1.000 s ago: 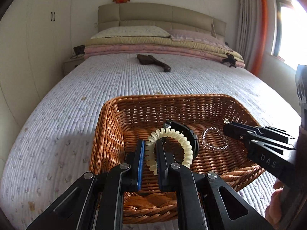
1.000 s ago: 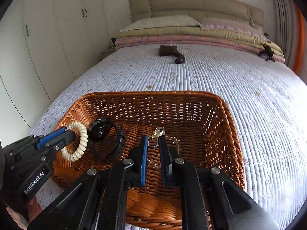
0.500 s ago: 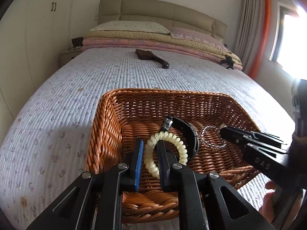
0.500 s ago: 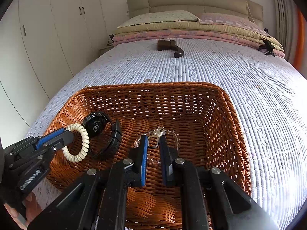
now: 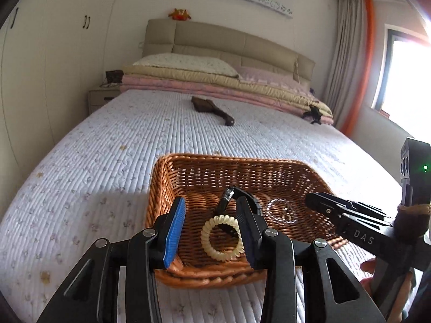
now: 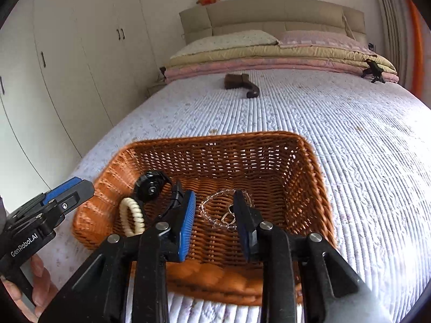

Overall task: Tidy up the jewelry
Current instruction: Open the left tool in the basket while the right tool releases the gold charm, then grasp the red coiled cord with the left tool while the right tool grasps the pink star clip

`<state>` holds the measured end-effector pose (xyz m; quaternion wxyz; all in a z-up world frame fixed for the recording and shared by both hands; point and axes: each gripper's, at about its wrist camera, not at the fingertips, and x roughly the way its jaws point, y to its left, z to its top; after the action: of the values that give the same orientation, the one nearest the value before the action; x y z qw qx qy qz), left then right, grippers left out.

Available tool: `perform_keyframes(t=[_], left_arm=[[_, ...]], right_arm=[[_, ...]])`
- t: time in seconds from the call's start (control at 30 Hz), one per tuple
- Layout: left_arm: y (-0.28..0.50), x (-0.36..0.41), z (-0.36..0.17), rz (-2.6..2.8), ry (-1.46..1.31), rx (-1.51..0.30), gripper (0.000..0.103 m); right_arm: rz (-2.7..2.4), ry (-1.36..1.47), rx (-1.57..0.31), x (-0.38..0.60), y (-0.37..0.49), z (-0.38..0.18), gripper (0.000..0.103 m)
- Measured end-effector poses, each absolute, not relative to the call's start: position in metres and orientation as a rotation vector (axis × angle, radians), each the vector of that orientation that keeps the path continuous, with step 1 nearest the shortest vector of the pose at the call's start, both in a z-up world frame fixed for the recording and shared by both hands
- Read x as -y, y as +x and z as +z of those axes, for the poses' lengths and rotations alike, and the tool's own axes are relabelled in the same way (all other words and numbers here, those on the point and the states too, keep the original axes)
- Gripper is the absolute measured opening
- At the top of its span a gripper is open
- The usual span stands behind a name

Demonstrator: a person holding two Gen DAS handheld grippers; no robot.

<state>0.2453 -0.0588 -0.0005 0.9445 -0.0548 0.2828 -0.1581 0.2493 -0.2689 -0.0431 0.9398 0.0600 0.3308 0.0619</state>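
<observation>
Release is recorded at both grippers: left gripper (image 5: 210,231) and right gripper (image 6: 214,226), clamped a second ago, are now spread wide, coil bracelet (image 5: 221,238) and clear bracelet (image 6: 226,212) being deposited in the basket (image 6: 317,185) beside the watch (image 6: 150,187).

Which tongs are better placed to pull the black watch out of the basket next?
Left, probably. The left tongs are open over the cream spiral band with the black watch just beyond; the right tongs straddle the clear bracelet.
</observation>
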Motion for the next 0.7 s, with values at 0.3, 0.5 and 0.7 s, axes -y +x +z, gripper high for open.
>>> perform_keyframes(t=[0.3, 0.5, 0.7], left_arm=[[0.161, 0.039, 0.030, -0.370, -0.092, -0.524, 0.040], [0.102, 0.022, 0.022, -0.438, -0.096, -0.562, 0.040], [0.066, 0.012, -0.012, -0.531, -0.108, -0.670, 0.040]], right_arm=[[0.138, 0.154, -0.597, 0.269, 0.160, -0.008, 0.033], [0.166, 0.119, -0.609, 0.257, 0.096, -0.013, 0.033], [0.180, 0.049, -0.657, 0.244, 0.041, -0.045, 0.033]])
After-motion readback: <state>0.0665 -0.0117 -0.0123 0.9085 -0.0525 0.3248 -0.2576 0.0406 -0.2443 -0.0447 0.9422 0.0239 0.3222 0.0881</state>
